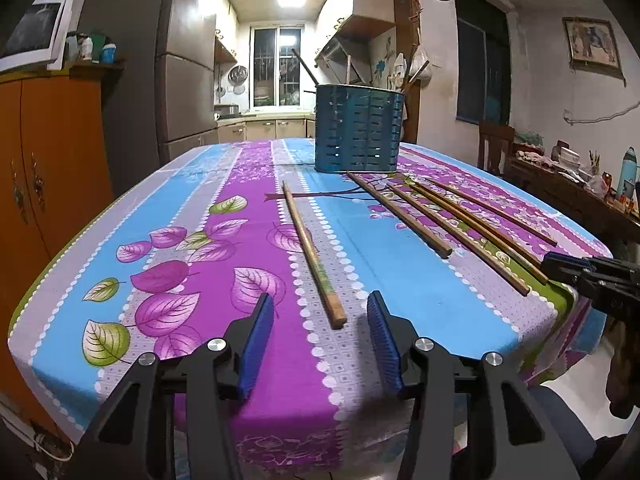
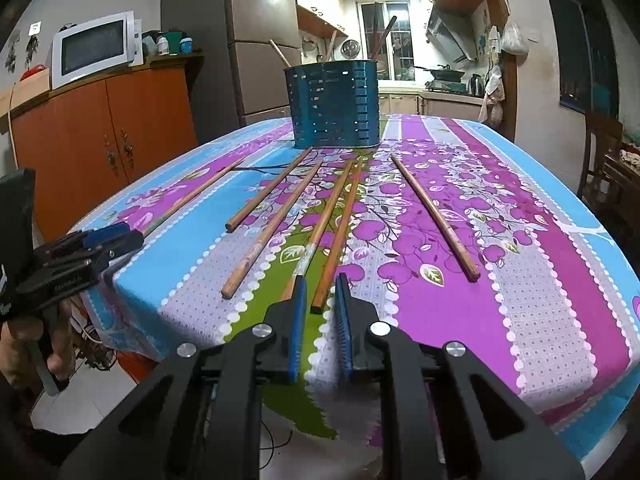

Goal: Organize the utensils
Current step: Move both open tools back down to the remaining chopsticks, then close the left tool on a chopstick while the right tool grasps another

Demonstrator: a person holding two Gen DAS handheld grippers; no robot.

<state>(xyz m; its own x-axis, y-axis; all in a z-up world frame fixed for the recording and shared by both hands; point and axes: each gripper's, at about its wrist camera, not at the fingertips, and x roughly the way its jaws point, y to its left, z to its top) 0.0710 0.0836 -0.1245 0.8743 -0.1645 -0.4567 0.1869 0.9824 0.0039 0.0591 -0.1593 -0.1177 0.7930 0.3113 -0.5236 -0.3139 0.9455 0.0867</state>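
Several wooden chopsticks lie loose on the flowered tablecloth. One chopstick [image 1: 314, 252] lies alone, its near end just ahead of my open, empty left gripper [image 1: 320, 310]. Several more [image 2: 336, 232] fan out in front of my right gripper [image 2: 322, 286], whose jaws stand slightly apart with the near end of one chopstick [image 2: 338, 240] just ahead of them, not gripped. A blue slotted utensil holder [image 1: 358, 128] stands upright at the far end, also in the right wrist view [image 2: 334, 104], with a few sticks in it.
The table's near edge [image 2: 132, 304] drops off below both grippers. An orange cabinet [image 2: 100, 136] with a microwave [image 2: 94, 50] stands to the left. A fridge [image 1: 184, 92] is behind. A chair [image 1: 494, 148] and cluttered side table [image 1: 576, 184] are at right.
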